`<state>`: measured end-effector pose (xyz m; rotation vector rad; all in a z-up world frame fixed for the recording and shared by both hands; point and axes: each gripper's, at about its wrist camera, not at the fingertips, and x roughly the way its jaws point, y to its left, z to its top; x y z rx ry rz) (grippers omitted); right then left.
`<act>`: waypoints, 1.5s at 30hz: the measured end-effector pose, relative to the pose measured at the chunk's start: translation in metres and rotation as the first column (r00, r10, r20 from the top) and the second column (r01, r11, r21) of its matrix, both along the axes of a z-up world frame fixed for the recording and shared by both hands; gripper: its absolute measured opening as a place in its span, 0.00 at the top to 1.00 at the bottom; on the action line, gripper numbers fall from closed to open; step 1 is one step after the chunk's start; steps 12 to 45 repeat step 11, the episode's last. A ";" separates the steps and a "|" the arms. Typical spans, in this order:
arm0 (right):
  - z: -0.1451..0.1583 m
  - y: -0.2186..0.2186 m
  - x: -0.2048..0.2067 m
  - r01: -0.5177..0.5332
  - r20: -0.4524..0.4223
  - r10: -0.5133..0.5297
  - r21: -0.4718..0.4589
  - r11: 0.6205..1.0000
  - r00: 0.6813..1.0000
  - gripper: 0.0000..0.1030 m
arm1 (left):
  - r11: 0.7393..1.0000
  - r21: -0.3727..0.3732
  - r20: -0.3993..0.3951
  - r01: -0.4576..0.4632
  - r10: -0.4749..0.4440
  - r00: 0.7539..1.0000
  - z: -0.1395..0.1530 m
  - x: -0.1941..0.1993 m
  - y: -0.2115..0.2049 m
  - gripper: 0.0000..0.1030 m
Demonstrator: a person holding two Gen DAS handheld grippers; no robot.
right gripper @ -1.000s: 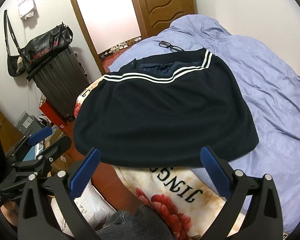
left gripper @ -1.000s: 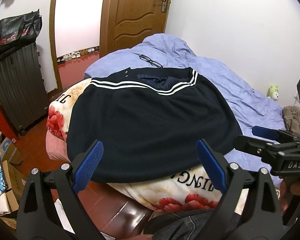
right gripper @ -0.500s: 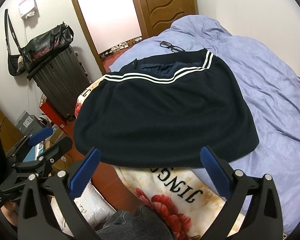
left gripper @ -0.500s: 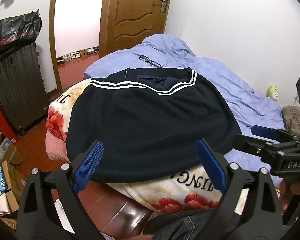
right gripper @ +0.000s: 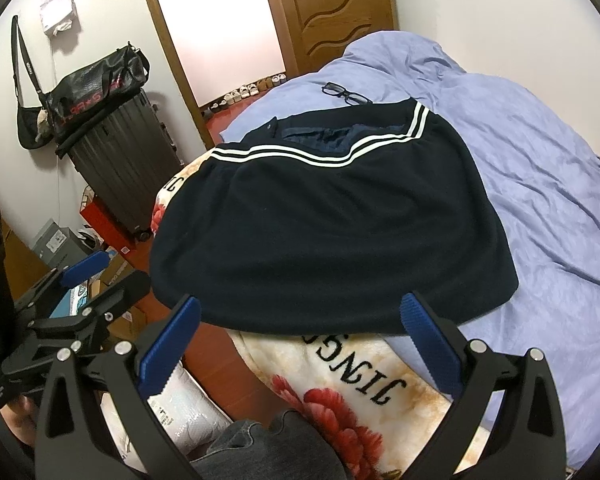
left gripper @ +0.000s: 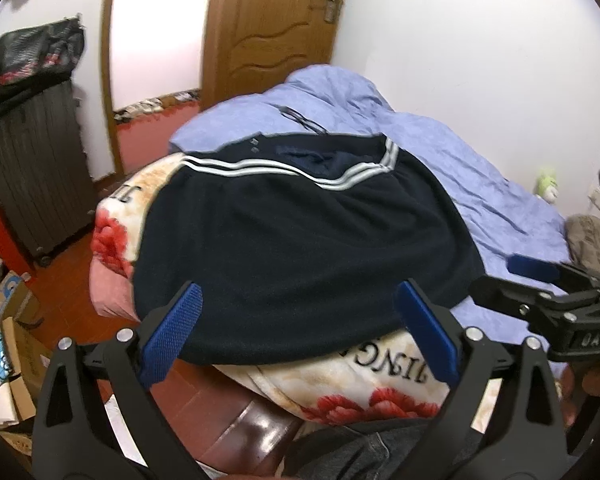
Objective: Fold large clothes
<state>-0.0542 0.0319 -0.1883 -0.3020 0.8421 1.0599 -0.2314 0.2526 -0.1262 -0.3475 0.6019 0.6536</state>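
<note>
On the bed (right gripper: pixel 540 184), near its foot edge, lies the skirt (right gripper: pixel 332 240), a big dark navy thing spread out flat with its white-striped waistband (right gripper: pixel 284 157) at the far end and the hem hanging a bit past the bed's edge toward the camera. Under the skirt's near half is a floral blanket (right gripper: pixel 340 376) with red flowers and black letters, and the rest of the bed is covered by a lilac sheet (left gripper: pixel 480 176). Just beyond the waistband, a pair of glasses (right gripper: pixel 346 93) sits on that sheet, apart from the skirt

Both tongs hover short of the hem, not touching any fabric. Left tongs (left gripper: pixel 296 336) are spread wide, blue pads (left gripper: pixel 172 334) well apart, nothing between them. Right tongs (right gripper: pixel 300 340) are the same, gaping and empty, lined up with the hem's middle. Each one also shows up in the other's view: the right tongs at the right of the skirt, the left ones off the skirt's left side over the floor

Left of the bed there's a dark suitcase (right gripper: pixel 120 164) with a black duffel (right gripper: pixel 96 84) on top, cardboard boxes (left gripper: pixel 12 344) on the red floor, and a wooden door (right gripper: pixel 332 12) past the head of the bed. Left view is a bit blurry, fyi. Small green plush toy (left gripper: pixel 547 184) sits at the bed's far right edge by the wall
</note>
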 end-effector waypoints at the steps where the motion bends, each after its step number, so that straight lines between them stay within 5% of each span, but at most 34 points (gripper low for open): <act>1: 0.000 -0.001 0.000 0.000 0.000 0.000 0.000 1.000 1.000 0.05 | 1.000 0.022 0.008 -0.015 0.015 1.000 0.002 -0.002 0.000 0.07; 9: 0.000 -0.002 0.001 -0.001 -0.004 0.001 0.004 1.000 1.000 0.05 | 0.996 -0.066 0.034 0.063 -0.061 0.998 0.001 -0.001 0.007 0.07; 45: 0.000 -0.003 0.001 -0.003 -0.004 0.003 0.004 1.000 1.000 0.05 | 0.996 -0.065 0.030 0.064 -0.063 0.998 0.002 0.001 0.007 0.07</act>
